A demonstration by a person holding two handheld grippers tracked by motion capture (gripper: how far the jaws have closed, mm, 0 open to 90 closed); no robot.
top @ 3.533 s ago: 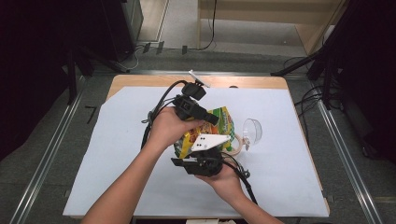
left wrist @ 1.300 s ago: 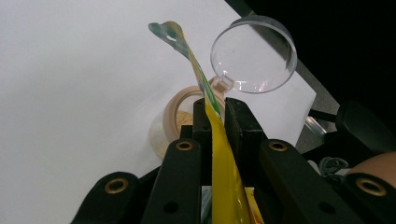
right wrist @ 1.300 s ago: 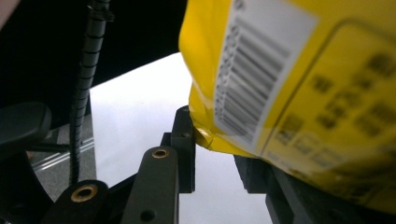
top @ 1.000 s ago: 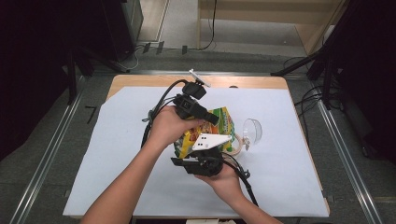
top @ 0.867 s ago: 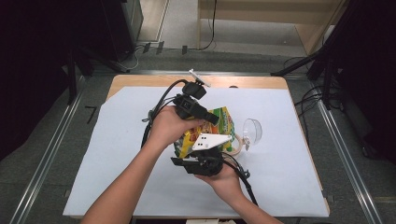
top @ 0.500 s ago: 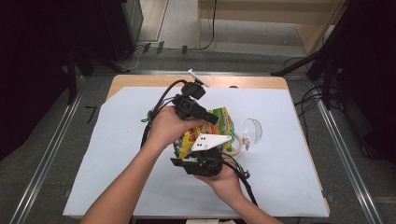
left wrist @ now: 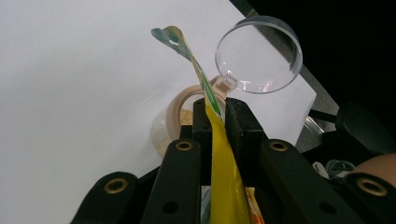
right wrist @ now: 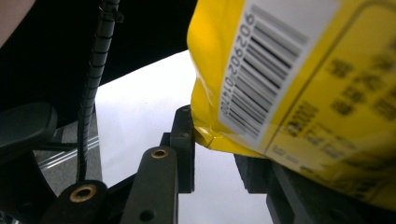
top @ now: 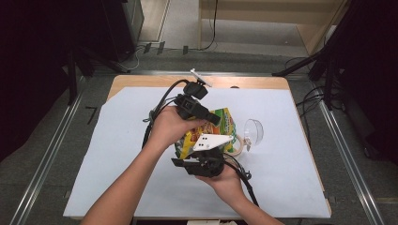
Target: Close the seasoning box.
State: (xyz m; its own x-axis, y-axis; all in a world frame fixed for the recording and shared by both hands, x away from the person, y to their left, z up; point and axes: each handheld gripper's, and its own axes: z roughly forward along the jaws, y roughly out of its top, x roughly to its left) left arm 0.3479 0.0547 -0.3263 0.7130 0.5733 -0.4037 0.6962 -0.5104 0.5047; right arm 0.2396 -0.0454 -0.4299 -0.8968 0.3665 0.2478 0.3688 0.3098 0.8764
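Observation:
A yellow snack bag [top: 224,123] hangs tilted above the white sheet, held from both ends. My left gripper [top: 212,118] comes in from the upper left and is shut on the bag's thin sealed edge [left wrist: 219,140], which stands pinched between its black jaws [left wrist: 215,114]. My right gripper [top: 202,159] sits below the bag with its grey plate on top. In the right gripper view the bag's barcode corner [right wrist: 289,70] lies between the jaws [right wrist: 217,149], pressed against the left pad [right wrist: 183,140]. Beneath the bag stands a small jar with a beige rim [left wrist: 180,107] [top: 238,144] and an open clear lid [left wrist: 259,53] [top: 253,131].
A white sheet [top: 117,154] covers the wooden table [top: 141,80]. Black cables trail from both grippers, one looping left of the left hand [top: 152,117], one running toward the front edge [top: 246,183]. Metal rails and dark floor lie beyond the table's sides.

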